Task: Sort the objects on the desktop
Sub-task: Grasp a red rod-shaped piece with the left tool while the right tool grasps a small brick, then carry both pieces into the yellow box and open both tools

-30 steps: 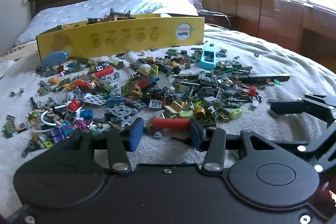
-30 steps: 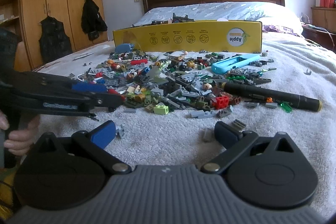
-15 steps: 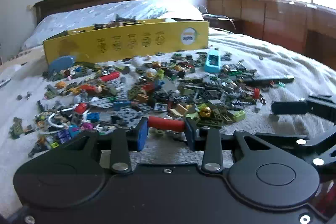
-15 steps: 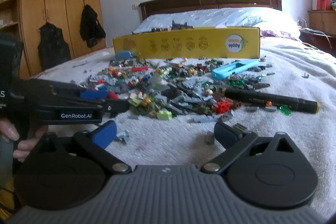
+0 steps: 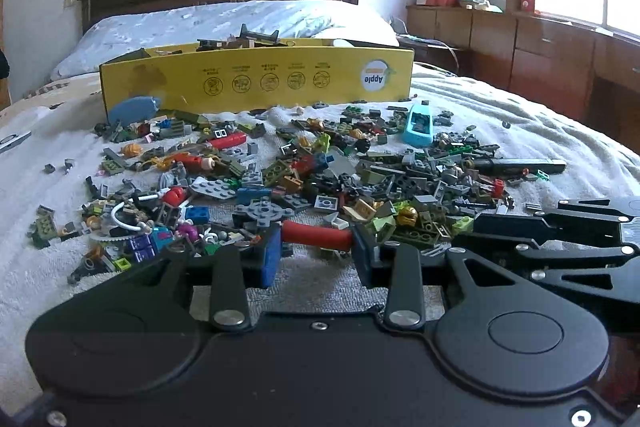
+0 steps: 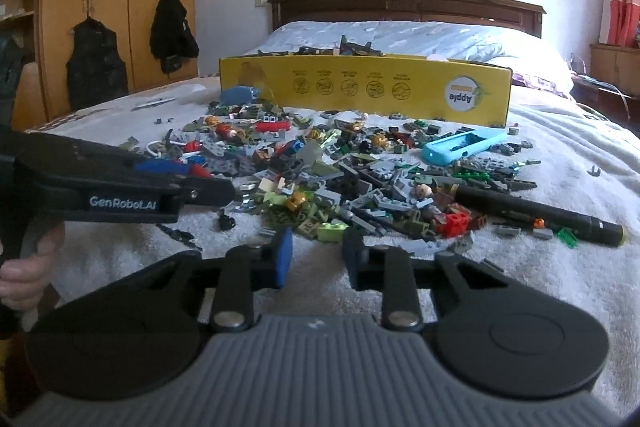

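The red cylinder is the piece in hand: it lies crosswise between the pads of the left gripper, its long axis running straight from one pad to the other, so it is clamped by its two ends at the near edge of the brick pile. It sits just off the white blanket, and whether it has cleared the cloth I cannot tell.

Taking the yellow box as the landmark, the cylinder is on the near side of the pile, well short of the box, which stands across the bed beyond the bricks. If the box is where sorted pieces go, the move ahead would carry the cylinder up and over the whole pile toward the box's long wall; held sideways as it is, it lies parallel to that wall.

The right gripper is closing, with nothing between its pads in its own view; a pale green brick lies just ahead of its tips, nearer the box than the tips are. A black pen lies slantwise at the pile's right edge and a light blue case nearer the box. The left gripper is plainly the one engaged with the cylinder; a hand grips its handle at the left edge.
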`<action>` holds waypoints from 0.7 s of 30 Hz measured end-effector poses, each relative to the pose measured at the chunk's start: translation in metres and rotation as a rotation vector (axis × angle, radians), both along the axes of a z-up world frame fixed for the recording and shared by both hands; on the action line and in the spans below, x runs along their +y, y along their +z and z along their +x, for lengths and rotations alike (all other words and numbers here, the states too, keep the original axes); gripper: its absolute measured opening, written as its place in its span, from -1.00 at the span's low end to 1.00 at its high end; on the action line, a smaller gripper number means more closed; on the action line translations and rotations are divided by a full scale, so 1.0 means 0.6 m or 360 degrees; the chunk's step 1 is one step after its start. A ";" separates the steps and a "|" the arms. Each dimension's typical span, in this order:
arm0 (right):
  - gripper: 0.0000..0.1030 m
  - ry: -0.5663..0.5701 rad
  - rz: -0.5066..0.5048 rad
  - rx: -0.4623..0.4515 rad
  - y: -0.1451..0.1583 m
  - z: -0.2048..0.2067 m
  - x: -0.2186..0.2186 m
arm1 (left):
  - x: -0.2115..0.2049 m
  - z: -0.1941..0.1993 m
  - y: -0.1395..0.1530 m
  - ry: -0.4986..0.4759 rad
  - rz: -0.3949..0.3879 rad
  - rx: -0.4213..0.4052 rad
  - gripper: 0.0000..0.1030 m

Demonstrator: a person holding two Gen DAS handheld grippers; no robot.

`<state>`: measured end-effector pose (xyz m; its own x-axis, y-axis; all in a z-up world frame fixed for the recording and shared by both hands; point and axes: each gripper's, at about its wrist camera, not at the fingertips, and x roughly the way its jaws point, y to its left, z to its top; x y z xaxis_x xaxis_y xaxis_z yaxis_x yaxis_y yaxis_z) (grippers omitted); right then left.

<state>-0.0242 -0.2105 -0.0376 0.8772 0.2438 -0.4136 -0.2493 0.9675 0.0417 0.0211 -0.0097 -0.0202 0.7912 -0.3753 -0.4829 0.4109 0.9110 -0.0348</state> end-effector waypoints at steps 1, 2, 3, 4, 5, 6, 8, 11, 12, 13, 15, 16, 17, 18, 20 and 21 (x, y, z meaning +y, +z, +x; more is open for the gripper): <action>-0.43 -0.0011 0.0011 0.0001 0.000 0.001 -0.003 | 0.000 0.000 0.000 0.0002 -0.0003 0.0001 -0.32; -0.43 -0.0023 0.0018 0.0004 0.001 0.002 -0.005 | 0.001 0.000 0.000 0.0004 -0.0006 0.0000 -0.32; -0.44 -0.0026 0.0020 0.0011 0.001 0.005 -0.005 | 0.001 -0.001 0.000 0.0005 -0.0008 0.0001 -0.32; -0.44 -0.0030 0.0017 0.0012 0.000 0.007 -0.005 | 0.001 0.000 0.000 0.0007 -0.0009 0.0004 -0.32; -0.44 -0.0034 0.0008 0.0008 -0.001 0.009 -0.004 | 0.001 0.000 -0.001 0.0007 -0.0008 0.0005 -0.32; -0.44 -0.0035 0.0000 0.0005 -0.002 0.012 -0.002 | 0.001 -0.001 -0.001 0.0007 -0.0007 0.0005 -0.32; -0.51 -0.0033 -0.0003 -0.0002 -0.003 0.013 -0.001 | 0.001 -0.001 0.000 0.0007 -0.0006 0.0004 -0.32; -0.63 -0.0017 -0.0006 -0.0008 -0.003 0.010 -0.003 | 0.003 0.000 0.000 0.0014 -0.0011 0.0000 -0.32; -0.64 -0.0015 -0.0007 -0.0015 -0.002 0.008 -0.004 | 0.004 0.000 0.000 0.0018 -0.0017 0.0000 -0.32; -0.64 -0.0017 -0.0007 -0.0023 0.000 0.006 -0.004 | 0.005 0.001 0.001 0.0020 -0.0021 0.0000 -0.32; -0.64 -0.0005 0.0004 -0.0028 0.004 0.003 -0.006 | 0.006 0.002 0.002 0.0022 -0.0025 -0.0001 -0.32; -0.64 0.0000 0.0006 -0.0032 0.006 0.002 -0.007 | 0.006 0.002 0.003 0.0022 -0.0025 -0.0003 -0.32; -0.64 0.0002 0.0006 -0.0038 0.008 0.001 -0.007 | 0.006 0.002 0.004 0.0023 -0.0026 -0.0005 -0.32; -0.64 0.0008 0.0008 -0.0043 0.010 0.000 -0.007 | 0.006 0.003 0.006 0.0026 -0.0027 -0.0008 -0.32; -0.64 0.0021 0.0011 -0.0048 0.015 0.002 -0.007 | 0.006 0.005 0.009 0.0030 -0.0035 -0.0011 -0.32; -0.64 0.0026 0.0013 -0.0051 0.017 0.004 -0.008 | 0.006 0.006 0.011 0.0032 -0.0038 -0.0012 -0.32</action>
<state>-0.0218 -0.2152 -0.0274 0.8858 0.2613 -0.3836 -0.2662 0.9630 0.0414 0.0248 -0.0061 -0.0139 0.8023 -0.3708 -0.4678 0.3929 0.9180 -0.0538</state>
